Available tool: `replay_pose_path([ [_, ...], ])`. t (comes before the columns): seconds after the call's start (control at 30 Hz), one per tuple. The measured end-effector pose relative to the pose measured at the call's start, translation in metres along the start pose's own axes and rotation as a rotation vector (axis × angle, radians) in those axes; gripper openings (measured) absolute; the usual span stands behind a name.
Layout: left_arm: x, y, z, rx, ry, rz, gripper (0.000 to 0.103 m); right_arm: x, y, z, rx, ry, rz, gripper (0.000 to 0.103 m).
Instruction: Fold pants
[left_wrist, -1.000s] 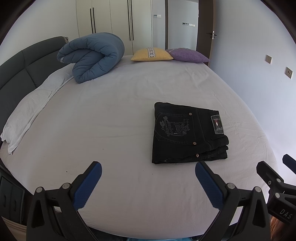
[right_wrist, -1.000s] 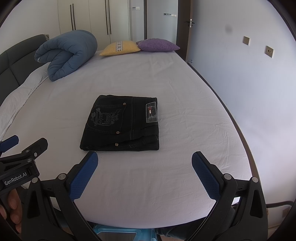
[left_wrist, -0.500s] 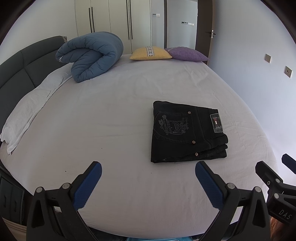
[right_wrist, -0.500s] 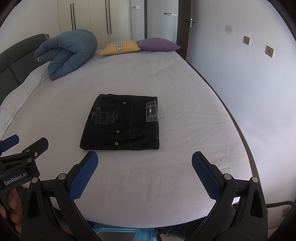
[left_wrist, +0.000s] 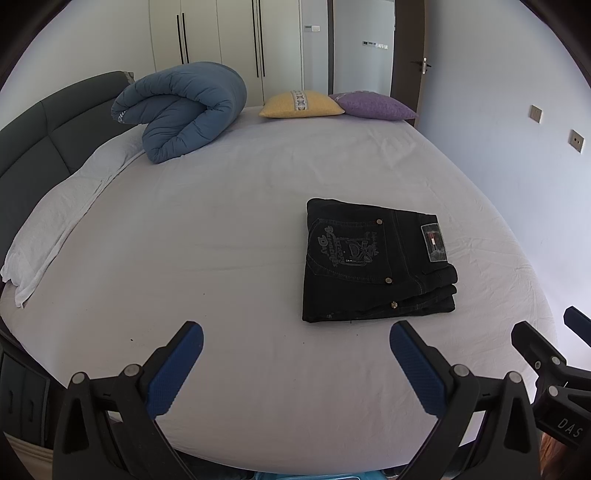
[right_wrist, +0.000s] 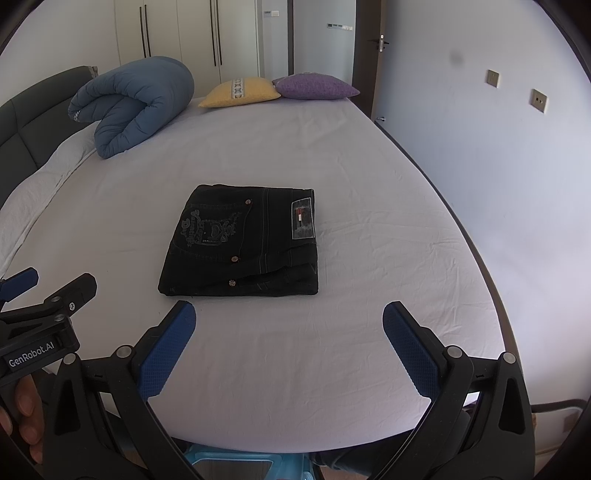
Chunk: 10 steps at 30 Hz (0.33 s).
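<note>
Black pants (left_wrist: 373, 264) lie folded into a compact rectangle on the white bed sheet (left_wrist: 221, 229), with an embroidered back pocket and a waist label facing up. In the right wrist view the same pants (right_wrist: 245, 243) sit just beyond the fingertips. My left gripper (left_wrist: 295, 341) hovers open over the sheet, near the bed's front edge and to the left of the pants. My right gripper (right_wrist: 288, 321) is open too, a short way in front of the pants, holding nothing. Each gripper shows at the edge of the other's view.
A rolled blue duvet (left_wrist: 181, 110) lies at the far left of the bed beside a dark headboard (left_wrist: 33, 147). A yellow cushion (left_wrist: 301, 104) and a purple cushion (left_wrist: 373, 106) sit at the far end. A wall (right_wrist: 498, 155) runs along the right side.
Both views shifted only slightly; the pants lie unmoved on the sheet and both grippers stay open.
</note>
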<state>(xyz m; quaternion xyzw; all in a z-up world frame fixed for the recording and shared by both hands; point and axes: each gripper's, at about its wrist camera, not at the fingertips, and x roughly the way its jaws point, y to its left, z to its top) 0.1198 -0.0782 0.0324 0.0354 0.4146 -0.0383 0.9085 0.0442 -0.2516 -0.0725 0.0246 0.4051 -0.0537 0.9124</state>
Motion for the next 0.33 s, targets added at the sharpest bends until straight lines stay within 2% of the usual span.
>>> replay_pose_path([
  [0.33,0.0009,0.0014,0.0001,0.011,-0.005,-0.016,0.103,0.0019,-0.0029,-0.0011,0.001,0.004,0.000,0.103],
])
